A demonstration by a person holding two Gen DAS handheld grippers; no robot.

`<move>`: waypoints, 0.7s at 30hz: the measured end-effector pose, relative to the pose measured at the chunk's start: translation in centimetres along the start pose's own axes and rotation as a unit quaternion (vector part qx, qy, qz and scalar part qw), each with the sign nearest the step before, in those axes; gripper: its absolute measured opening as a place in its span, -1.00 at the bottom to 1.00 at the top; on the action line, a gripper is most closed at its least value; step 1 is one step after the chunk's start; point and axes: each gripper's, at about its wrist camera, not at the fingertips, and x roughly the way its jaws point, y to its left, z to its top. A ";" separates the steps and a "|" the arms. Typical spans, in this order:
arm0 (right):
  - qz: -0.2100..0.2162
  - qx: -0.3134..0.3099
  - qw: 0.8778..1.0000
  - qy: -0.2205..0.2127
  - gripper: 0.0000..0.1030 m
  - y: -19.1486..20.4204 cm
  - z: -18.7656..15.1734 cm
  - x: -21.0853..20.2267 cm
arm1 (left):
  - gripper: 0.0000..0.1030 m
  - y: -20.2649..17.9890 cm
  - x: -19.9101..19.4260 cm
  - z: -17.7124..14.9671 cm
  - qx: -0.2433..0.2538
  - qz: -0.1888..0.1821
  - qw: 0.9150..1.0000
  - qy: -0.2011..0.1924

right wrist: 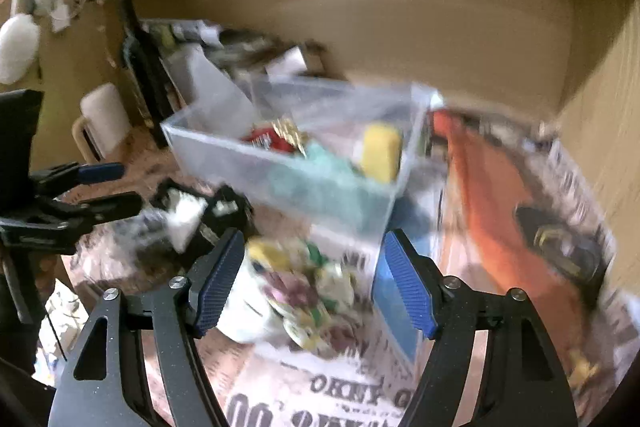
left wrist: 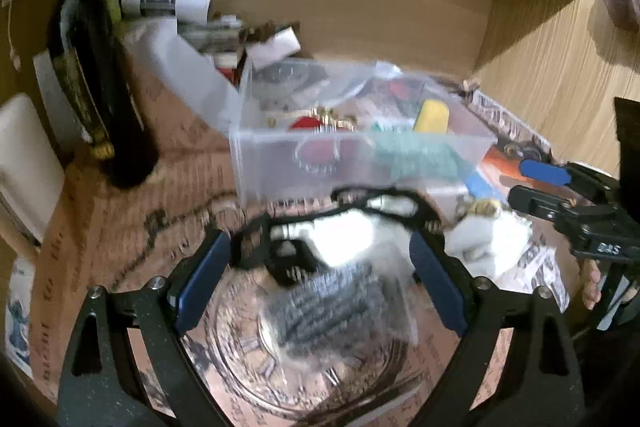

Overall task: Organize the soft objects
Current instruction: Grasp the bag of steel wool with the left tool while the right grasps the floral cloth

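Observation:
A clear plastic box stands on the printed table cover; it also shows in the right wrist view. Inside lie a yellow sponge, a teal cloth and a red item. My left gripper is open, its blue pads either side of a black-edged white and grey soft item on the table. My right gripper is open over a white floral soft item just before the box. The right gripper shows in the left view.
A dark bottle stands at the left. Papers and clutter lie behind the box, against the wooden back wall. A white cushion-like object sits at the far left. An orange print lies to the right.

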 end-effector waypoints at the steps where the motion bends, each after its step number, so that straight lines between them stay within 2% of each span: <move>1: 0.002 0.006 1.000 0.009 0.36 -0.2 -0.3 0.4 | 0.79 -0.1 0.1 -0.4 -0.001 0.000 1.000 0.004; 8: -0.008 0.041 0.999 0.023 0.36 -2.4 -1.8 0.7 | 0.79 0.2 0.9 -2.7 -0.005 0.009 1.000 0.022; 12: -0.017 0.054 0.998 0.039 0.35 -3.4 -2.6 1.2 | 0.79 1.0 1.2 -3.6 -0.025 -0.002 0.999 0.029; 13: -0.021 0.055 0.997 0.043 0.32 -3.5 -2.9 1.3 | 0.78 1.1 1.3 -3.7 -0.028 -0.004 0.999 0.031; 16: -0.030 0.049 0.997 0.044 0.12 -3.5 -3.3 1.6 | 0.52 1.4 1.6 -4.1 -0.037 -0.017 0.998 0.039; 20: -0.025 0.049 0.998 0.042 -0.25 -3.5 -3.3 1.7 | 0.37 1.3 1.3 -4.4 -0.040 -0.019 0.999 0.031; 21: -0.028 0.046 0.998 0.042 -0.29 -3.5 -3.4 1.8 | 0.31 1.3 1.3 -4.5 -0.041 -0.022 0.998 0.030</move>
